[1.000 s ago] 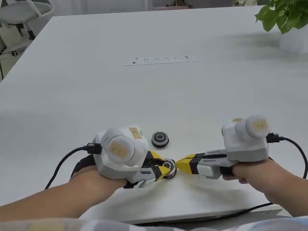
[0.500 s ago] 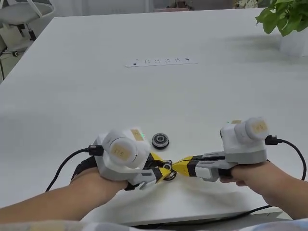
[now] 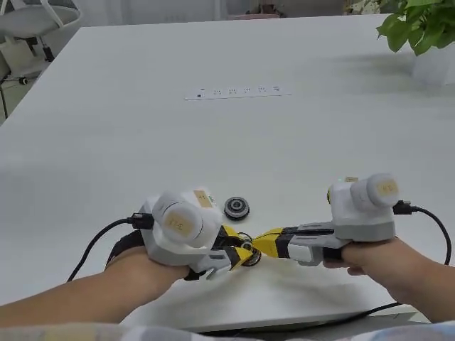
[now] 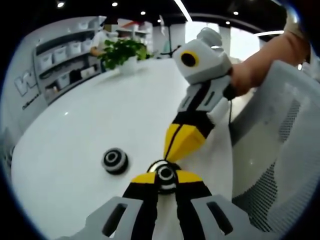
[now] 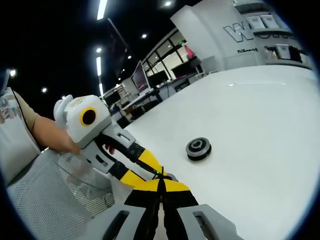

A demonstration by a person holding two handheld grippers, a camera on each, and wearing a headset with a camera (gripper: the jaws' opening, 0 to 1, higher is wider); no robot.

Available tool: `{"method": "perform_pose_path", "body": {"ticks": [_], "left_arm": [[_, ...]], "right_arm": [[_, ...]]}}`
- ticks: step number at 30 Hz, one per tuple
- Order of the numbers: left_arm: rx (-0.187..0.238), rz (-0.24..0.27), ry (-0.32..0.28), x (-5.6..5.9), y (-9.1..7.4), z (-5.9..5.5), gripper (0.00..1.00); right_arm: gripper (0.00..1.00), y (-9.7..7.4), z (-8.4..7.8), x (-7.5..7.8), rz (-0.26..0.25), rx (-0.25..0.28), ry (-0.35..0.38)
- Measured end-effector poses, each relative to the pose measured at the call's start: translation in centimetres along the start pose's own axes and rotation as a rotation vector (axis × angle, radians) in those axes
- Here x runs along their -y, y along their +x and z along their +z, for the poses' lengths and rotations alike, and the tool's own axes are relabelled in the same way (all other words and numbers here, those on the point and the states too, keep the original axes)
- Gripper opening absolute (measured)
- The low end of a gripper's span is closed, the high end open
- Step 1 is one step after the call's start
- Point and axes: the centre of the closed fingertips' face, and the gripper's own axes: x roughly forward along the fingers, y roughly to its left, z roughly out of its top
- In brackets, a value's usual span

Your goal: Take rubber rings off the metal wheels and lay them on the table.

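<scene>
**Right gripper (image 3: 260, 245) in at the wheel; ring starts to lift**

Since a second ago the right gripper's yellow tips have closed the gap. They now touch the small round metal wheel (image 4: 166, 175), which the left gripper (image 3: 239, 254) clamps between its jaws just above the white table (image 3: 213, 128), near its front edge. Right jaws are pressed together; whether rubber sits between them, cannot tell. In head view a thin dark loop (image 3: 244, 236) shows at the wheel's far side, probably the black rubber ring starting to peel. Stripping looks begun, not finished. Second ringed wheel (image 3: 237, 207) lies on the table just beyond, apart from both grippers.
</scene>
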Motion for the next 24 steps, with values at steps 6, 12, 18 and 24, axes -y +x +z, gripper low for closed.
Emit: {"method": "perform_pose_path", "body": {"ticks": [6, 12, 18, 24], "left_arm": [[-0.003, -0.01, 0.012, 0.1, 0.0, 0.1, 0.14], [0.001, -0.019, 0.03, 0.1, -0.5, 0.6, 0.16], [0.033, -0.041, -0.002, 0.4, -1.5, 1.4, 0.27], [0.058, -0.056, -0.011, 0.7, -3.0, 2.0, 0.3]], "right_arm": [[0.0, -0.1, -0.1, 0.2, -0.004, -0.005, -0.042], [0.0, -0.3, 0.2, 0.0, 0.001, 0.007, -0.061], [0.0, -0.8, 1.2, 0.1, -0.006, 0.038, -0.047], [0.0, -0.8, 1.7, -0.6, 0.003, 0.045, -0.048]]}}
